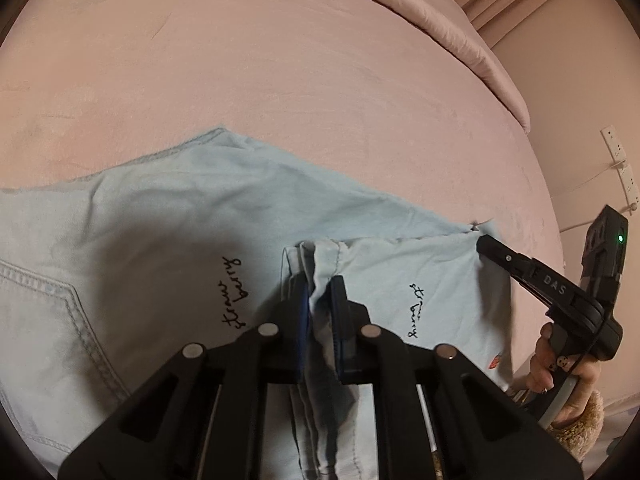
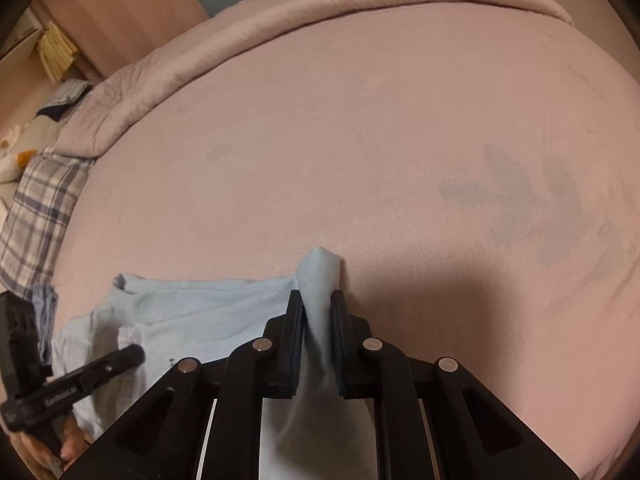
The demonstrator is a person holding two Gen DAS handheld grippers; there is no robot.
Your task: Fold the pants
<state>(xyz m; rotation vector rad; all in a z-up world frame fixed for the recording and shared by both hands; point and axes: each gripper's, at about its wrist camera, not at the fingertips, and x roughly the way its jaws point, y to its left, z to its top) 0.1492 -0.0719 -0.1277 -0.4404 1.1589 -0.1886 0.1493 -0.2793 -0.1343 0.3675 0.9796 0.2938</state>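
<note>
Light blue denim pants point(image 1: 168, 216) lie on a pink bed sheet point(image 1: 280, 72), with black script embroidery and a stitched back pocket at the left. My left gripper point(image 1: 318, 284) is shut on a bunched edge of the pants. My right gripper point(image 2: 318, 300) is shut on another fold of the pants point(image 2: 188, 312) and shows in the left wrist view point(image 1: 486, 242) at the fabric's right corner. The left gripper shows in the right wrist view point(image 2: 134, 354) at the lower left.
A rolled pink duvet point(image 2: 240, 40) lies along the far side of the bed. A plaid pillow point(image 2: 36, 216) sits at the left edge. A wall with a power strip point(image 1: 620, 168) is at the right.
</note>
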